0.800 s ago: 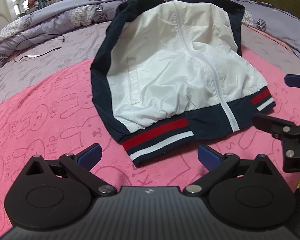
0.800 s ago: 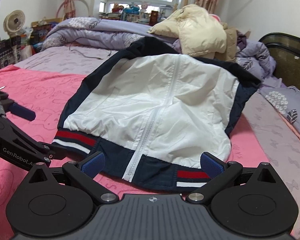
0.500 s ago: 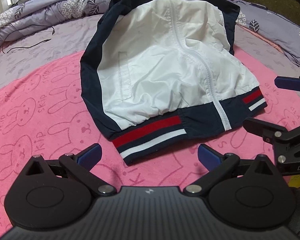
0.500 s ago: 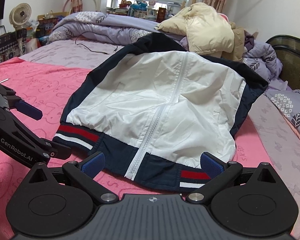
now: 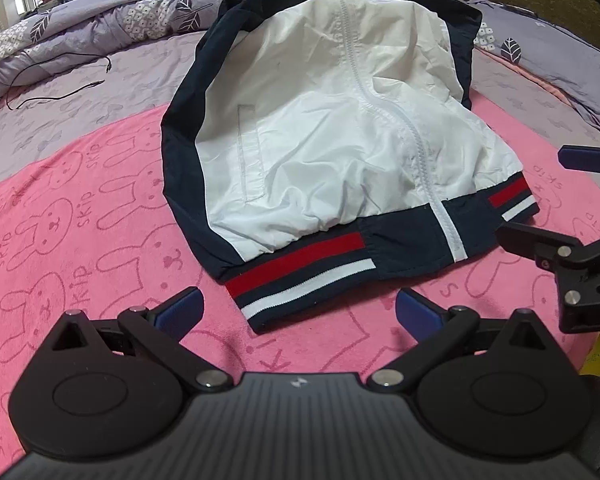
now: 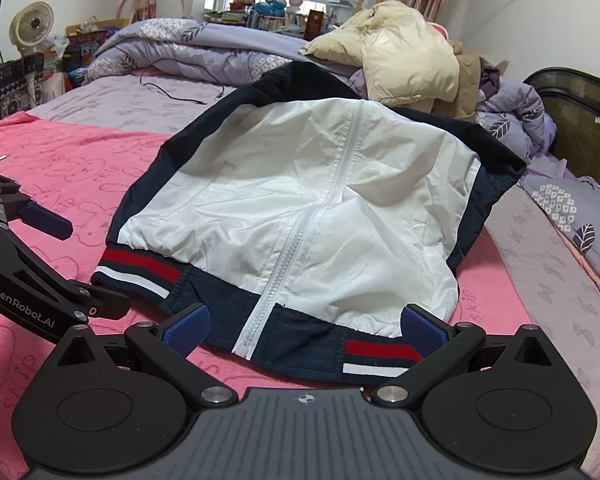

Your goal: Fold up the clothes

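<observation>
A white jacket (image 5: 332, 128) with navy sides, a white zip and a red-and-white striped hem lies flat on the pink bunny-print towel (image 5: 60, 232), hem toward me. It also shows in the right wrist view (image 6: 312, 216). My left gripper (image 5: 298, 312) is open and empty, just in front of the hem's left corner. My right gripper (image 6: 304, 326) is open and empty, low over the hem near the zip's end. Each gripper shows at the edge of the other's view: the right one (image 5: 548, 200), the left one (image 6: 84, 264).
The towel covers a lilac bedsheet (image 6: 112, 104). A cream puffy coat (image 6: 404, 56) and crumpled bedding are piled beyond the jacket's far end. A black cable (image 5: 56, 88) lies on the sheet at left. A dark headboard (image 6: 584, 120) stands at right.
Both grippers have moved closer to the jacket's hem and a little lower. The jacket has not moved, and both grippers stay open.
</observation>
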Motion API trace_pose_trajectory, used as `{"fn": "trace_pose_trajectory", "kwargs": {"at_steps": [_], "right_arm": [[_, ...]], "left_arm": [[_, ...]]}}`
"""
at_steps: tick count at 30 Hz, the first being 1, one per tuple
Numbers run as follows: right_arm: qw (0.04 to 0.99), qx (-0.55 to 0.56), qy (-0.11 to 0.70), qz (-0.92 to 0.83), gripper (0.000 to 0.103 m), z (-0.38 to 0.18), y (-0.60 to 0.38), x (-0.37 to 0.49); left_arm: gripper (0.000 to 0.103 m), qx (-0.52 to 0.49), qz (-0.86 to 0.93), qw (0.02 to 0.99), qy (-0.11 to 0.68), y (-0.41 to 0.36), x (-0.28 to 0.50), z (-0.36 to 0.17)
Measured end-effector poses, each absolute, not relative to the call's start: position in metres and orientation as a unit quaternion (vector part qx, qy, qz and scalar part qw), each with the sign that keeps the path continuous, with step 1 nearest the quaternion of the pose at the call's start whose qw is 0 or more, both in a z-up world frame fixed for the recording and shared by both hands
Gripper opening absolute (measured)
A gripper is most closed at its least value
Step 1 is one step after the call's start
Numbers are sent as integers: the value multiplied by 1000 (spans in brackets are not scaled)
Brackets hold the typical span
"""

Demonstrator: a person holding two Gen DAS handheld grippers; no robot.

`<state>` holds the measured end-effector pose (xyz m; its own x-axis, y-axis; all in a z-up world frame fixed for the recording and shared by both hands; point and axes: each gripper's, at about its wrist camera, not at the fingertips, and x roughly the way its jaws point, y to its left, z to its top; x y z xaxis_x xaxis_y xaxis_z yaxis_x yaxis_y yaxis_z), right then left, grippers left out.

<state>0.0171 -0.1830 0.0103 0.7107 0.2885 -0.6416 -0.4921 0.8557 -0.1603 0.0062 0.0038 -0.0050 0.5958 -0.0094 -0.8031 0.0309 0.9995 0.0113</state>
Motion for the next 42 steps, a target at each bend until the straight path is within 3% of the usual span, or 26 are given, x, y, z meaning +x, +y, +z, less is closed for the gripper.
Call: {"fn": "trace_pose_trajectory", "kwargs": {"at_steps": [42], "right_arm": [[904, -167, 333, 210, 103, -4, -186, 16]], "left_arm": [[103, 4, -9, 889, 458, 3, 5, -15]]}}
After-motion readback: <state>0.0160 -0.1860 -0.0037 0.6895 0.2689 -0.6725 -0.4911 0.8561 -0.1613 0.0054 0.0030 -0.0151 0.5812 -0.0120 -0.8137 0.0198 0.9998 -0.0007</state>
